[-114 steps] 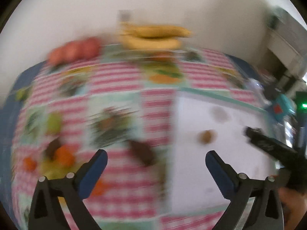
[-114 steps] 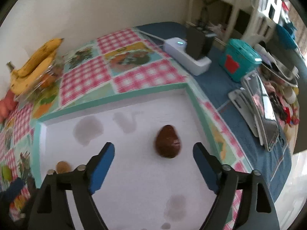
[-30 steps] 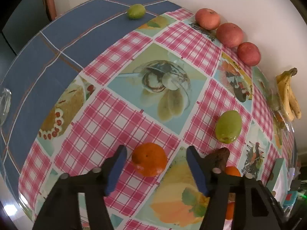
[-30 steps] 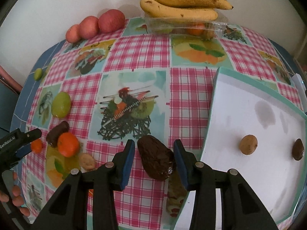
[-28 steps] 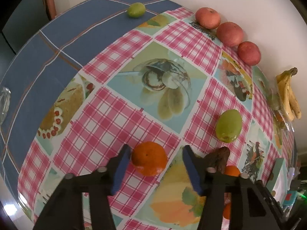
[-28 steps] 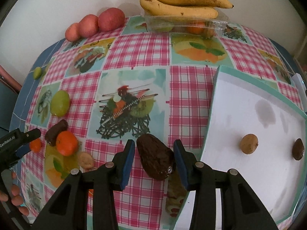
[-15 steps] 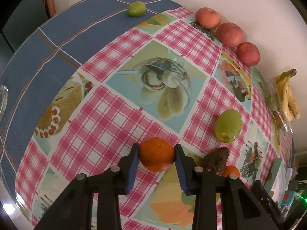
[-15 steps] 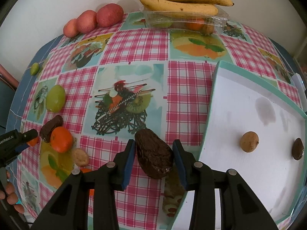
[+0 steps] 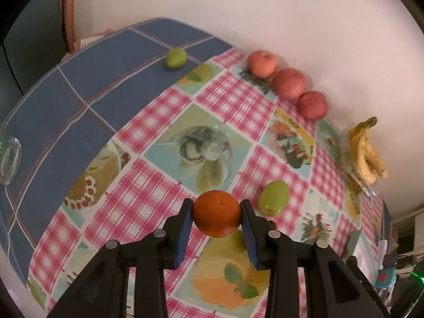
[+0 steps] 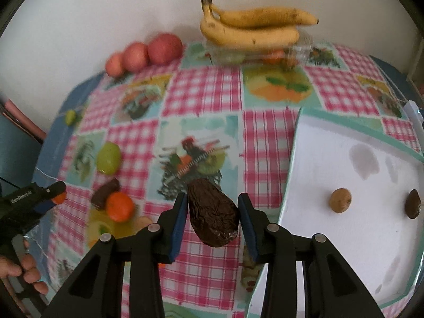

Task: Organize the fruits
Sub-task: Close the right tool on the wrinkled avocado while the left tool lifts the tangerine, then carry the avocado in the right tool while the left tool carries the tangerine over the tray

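Note:
My left gripper (image 9: 216, 213) is shut on an orange tangerine (image 9: 216, 217) and holds it just above the fruit-print tablecloth (image 9: 148, 185). In the right wrist view, my right gripper (image 10: 212, 206) is shut on a dark wrinkled avocado (image 10: 212, 212), raised off the cloth beside the white tray (image 10: 331, 251). A small brown fruit (image 10: 340, 200) and a dark fruit (image 10: 413, 207) lie in that tray. The left gripper (image 10: 57, 194) shows at the far left of this view with the tangerine (image 10: 59, 198) at its tip and a hand (image 10: 23, 265) behind it.
On the cloth lie a green fruit (image 10: 108, 157), another tangerine (image 10: 119, 206) and a dark fruit (image 10: 104, 192). Three red apples (image 9: 288, 83) line the wall. Bananas (image 10: 251, 29) rest on a clear box (image 10: 259, 50). A small green fruit (image 9: 175, 57) sits on the blue cloth.
My left jaws went from open around the tangerine to shut on it, then rose with it. My right gripper lifted the avocado off the cloth.

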Tool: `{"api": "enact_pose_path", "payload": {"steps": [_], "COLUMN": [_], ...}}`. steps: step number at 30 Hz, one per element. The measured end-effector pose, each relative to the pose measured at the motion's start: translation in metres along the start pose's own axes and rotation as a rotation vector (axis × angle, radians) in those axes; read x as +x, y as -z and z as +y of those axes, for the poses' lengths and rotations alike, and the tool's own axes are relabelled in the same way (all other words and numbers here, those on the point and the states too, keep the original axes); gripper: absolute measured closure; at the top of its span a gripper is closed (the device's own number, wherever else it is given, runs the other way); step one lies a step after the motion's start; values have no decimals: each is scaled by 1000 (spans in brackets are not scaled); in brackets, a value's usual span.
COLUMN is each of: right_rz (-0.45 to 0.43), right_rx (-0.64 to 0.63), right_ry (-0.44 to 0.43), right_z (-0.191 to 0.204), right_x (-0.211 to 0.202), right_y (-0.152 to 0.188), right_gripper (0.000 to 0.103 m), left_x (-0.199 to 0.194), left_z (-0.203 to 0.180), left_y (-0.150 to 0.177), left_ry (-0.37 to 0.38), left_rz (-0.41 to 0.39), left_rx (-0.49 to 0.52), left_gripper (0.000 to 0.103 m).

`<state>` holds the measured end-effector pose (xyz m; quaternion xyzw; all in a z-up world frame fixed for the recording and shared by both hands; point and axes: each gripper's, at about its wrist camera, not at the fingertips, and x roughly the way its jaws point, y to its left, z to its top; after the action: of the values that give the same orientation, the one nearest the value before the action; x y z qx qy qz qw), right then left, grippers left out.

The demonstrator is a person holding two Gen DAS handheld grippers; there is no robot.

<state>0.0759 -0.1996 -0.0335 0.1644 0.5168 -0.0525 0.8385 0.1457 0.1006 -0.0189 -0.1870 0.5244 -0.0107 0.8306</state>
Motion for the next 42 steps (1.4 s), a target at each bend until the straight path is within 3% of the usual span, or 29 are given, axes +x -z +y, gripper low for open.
{"api": "enact_pose_path", "payload": {"steps": [9,14,26,42], "right_rz": [-21,-34,-42,-120], "right_rx": [61,99,219,454], "right_ry": [-15,-8,117,248], "right_z": [-9,-25,-89,-187], "right_x": [-24,-36,-48,-89], "right_y": [0,0,1,17], "right_gripper": [63,63,63,62], "left_x": [-26,-25,-23,-13], "left_z": [-26,-49,-108,-205], "left_y": [1,10,42,127], "left_ry": [46,95,190,304], "left_rz": [-57,-28,37,175], "left_rx": [57,107,240,504], "left_gripper": [65,65,65,65]}}
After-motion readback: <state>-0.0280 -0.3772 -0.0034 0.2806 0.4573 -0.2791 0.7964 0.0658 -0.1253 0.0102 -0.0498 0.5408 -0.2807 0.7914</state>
